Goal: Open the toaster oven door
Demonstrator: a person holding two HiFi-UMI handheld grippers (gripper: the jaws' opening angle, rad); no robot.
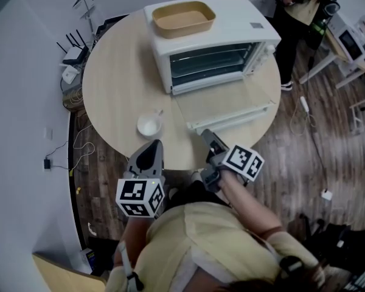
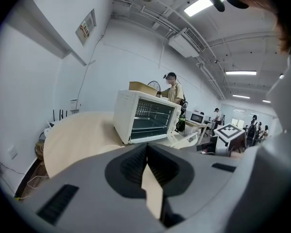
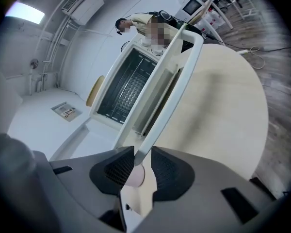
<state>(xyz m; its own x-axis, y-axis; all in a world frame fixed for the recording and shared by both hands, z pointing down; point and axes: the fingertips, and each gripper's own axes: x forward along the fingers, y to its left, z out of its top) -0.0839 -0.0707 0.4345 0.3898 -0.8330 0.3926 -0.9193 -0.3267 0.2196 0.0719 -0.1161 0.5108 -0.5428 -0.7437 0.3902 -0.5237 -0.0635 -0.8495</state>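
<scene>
Clamped with the right gripper (image 3: 141, 154): pads pressed against either side of the white door handle (image 3: 170, 81), close to one end of the bar, reaching in from the near right side of the round table (image 1: 112, 96). Shut tip to tip on the left gripper (image 2: 146, 147), with nothing between the pads; held low over the table's near edge, just short of a small white bowl (image 1: 149, 125) and not touching it. Set at the far side of that tabletop, the white toaster oven (image 1: 214, 41), front turned toward the person. Already dropped open, its glass door (image 1: 225, 102), lying about level and stretching out to the table's near right edge, with the wire rack (image 1: 210, 62) inside laid bare. Carried on the oven's top, a shallow tan tray (image 1: 184, 18). Beyond the table, on wood flooring, another person (image 1: 304, 5) standing in a tan top. Off to the left by the wall, a router (image 1: 73, 55) with black aerials, with loose cables trailing below it.
</scene>
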